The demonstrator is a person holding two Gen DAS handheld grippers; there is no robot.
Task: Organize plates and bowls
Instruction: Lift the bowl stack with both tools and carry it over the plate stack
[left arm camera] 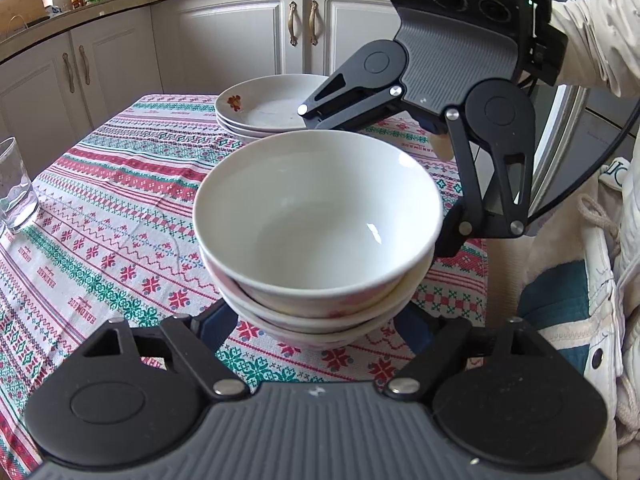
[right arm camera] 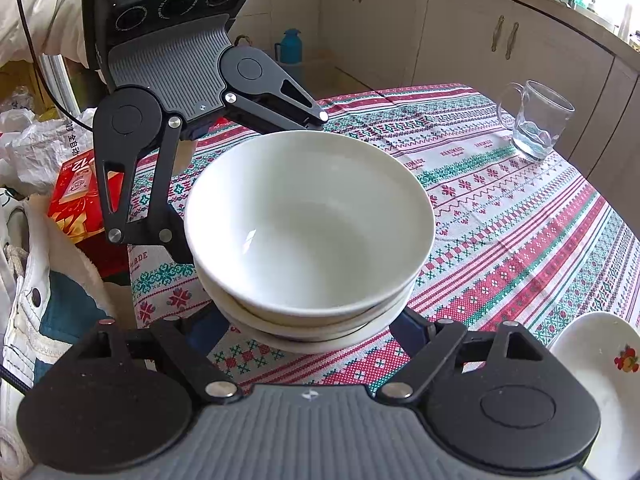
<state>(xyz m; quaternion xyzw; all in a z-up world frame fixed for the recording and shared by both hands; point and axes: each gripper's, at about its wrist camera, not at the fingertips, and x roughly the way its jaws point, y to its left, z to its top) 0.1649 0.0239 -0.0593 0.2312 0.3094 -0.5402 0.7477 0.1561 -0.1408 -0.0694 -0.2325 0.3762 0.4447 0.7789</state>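
A stack of three white bowls (left arm camera: 318, 216) stands on the patterned tablecloth (left arm camera: 100, 200); it also shows in the right wrist view (right arm camera: 308, 220). My left gripper (left arm camera: 316, 320) is spread wide with a finger on each side of the stack's lower bowls. My right gripper (right arm camera: 316, 320) straddles the same stack from the opposite side, also spread wide. The bowls hide all the fingertips, so I cannot tell if they touch. A stack of white plates (left arm camera: 268, 108) with a red flower print sits beyond the bowls; its edge shows in the right wrist view (right arm camera: 596, 372).
A clear glass mug (right arm camera: 536, 120) stands at the far table edge, also seen in the left wrist view (left arm camera: 14, 184). White kitchen cabinets (left arm camera: 224, 36) stand behind the table. A red box (right arm camera: 80, 188) and bags lie beside the table.
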